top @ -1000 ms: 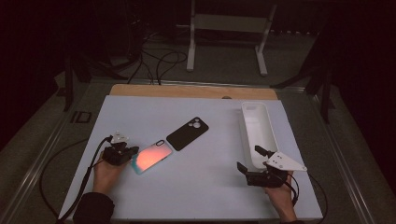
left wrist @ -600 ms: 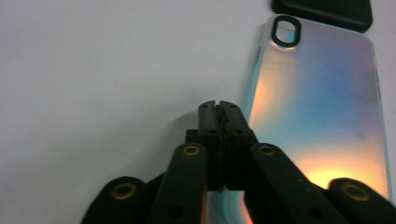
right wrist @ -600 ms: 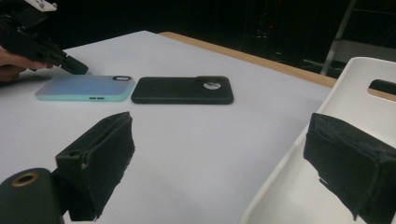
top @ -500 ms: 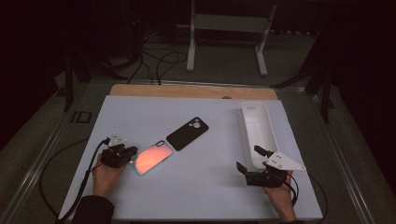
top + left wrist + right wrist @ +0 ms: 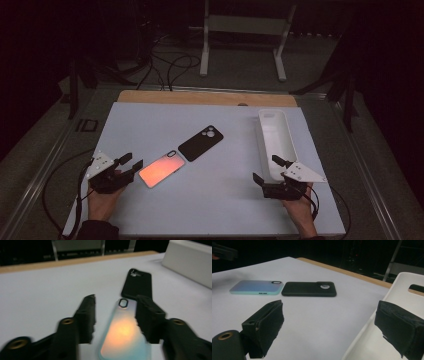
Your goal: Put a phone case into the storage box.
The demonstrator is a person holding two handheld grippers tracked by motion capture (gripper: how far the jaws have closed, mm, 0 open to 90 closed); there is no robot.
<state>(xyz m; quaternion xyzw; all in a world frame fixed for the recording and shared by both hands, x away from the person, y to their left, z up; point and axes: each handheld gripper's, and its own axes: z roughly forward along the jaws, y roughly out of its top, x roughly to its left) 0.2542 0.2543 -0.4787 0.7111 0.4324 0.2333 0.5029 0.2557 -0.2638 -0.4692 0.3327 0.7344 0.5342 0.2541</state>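
An iridescent phone case (image 5: 161, 168) lies back-up on the white table, glowing orange-pink, with a black phone case (image 5: 201, 142) just beyond it. My left gripper (image 5: 131, 161) is open at the iridescent case's near-left end. In the left gripper view its jaws stand either side of that case (image 5: 123, 335), and the black case (image 5: 137, 286) lies farther on. My right gripper (image 5: 265, 168) is open and holds nothing beside the near end of a long white tray (image 5: 276, 140). In the right gripper view one jaw hangs over the tray's rim (image 5: 409, 297).
The white board (image 5: 225, 200) covers most of the table, with a wooden strip (image 5: 200, 97) along its far edge. Cables and a metal stand (image 5: 240, 40) lie on the dark floor beyond. The right gripper view shows both cases (image 5: 257, 287) (image 5: 309, 289) far to its left.
The left gripper has shifted slightly toward the person beside the iridescent case. The right gripper, both cases and the tray stay where they were.
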